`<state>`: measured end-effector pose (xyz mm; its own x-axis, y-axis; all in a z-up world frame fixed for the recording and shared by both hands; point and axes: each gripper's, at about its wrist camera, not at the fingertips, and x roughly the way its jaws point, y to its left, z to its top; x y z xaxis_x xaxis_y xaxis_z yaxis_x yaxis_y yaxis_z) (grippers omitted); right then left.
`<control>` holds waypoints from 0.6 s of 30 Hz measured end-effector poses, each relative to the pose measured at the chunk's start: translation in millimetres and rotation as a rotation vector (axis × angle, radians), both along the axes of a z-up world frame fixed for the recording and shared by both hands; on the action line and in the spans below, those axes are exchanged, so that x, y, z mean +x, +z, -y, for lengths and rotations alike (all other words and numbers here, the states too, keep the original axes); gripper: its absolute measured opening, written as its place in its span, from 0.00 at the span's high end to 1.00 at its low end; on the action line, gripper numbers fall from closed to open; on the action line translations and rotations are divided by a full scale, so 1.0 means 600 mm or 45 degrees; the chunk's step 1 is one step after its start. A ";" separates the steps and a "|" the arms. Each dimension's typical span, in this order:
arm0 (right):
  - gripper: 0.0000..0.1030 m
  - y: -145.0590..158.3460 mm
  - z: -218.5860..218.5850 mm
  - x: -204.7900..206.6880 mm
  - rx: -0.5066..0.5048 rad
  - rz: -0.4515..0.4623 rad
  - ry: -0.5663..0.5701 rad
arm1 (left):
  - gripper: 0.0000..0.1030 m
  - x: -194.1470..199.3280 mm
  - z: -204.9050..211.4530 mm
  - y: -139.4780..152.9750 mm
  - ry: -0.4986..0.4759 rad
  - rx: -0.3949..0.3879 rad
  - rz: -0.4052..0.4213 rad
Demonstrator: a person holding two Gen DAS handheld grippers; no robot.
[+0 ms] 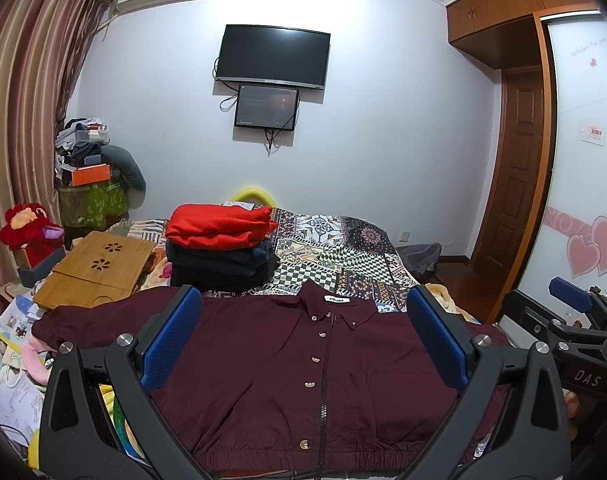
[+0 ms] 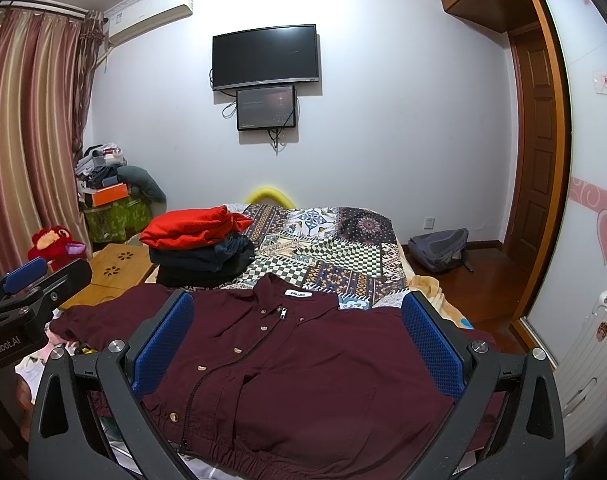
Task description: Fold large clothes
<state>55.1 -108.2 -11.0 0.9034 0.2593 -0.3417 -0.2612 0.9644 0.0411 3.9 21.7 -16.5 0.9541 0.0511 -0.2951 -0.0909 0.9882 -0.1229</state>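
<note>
Nearest each camera, the left hand-held gripper [image 1: 303, 344] and the right hand-held gripper [image 2: 297, 346] both stand wide apart and hold nothing, hovering above the jacket [image 1: 303, 380]. Spread flat, front up, the maroon jacket lies on the bed [image 1: 343, 256] with its collar toward 12 o'clock and one sleeve out toward 9 o'clock. Farther off, at about 11 o'clock, a pile of folded clothes [image 1: 219, 248] sits on the bed, red on top.
</note>
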 end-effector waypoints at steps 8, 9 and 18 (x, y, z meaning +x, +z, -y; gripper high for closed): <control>0.00 -0.007 -0.005 -0.001 0.000 -0.013 -0.001 | 0.00 -0.010 -0.010 -0.010 0.005 -0.004 -0.010; 0.00 -0.008 -0.006 0.000 -0.001 -0.015 -0.001 | 0.00 -0.001 -0.004 -0.006 0.007 -0.004 -0.015; 0.00 -0.014 -0.006 0.028 -0.007 -0.055 0.002 | 0.00 0.023 -0.008 -0.004 0.029 -0.007 -0.048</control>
<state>72.1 -104.8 -19.4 0.8875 0.2583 -0.3817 -0.2605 0.9643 0.0469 17.5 26.3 -18.7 0.9409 0.0708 -0.3312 -0.1180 0.9852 -0.1246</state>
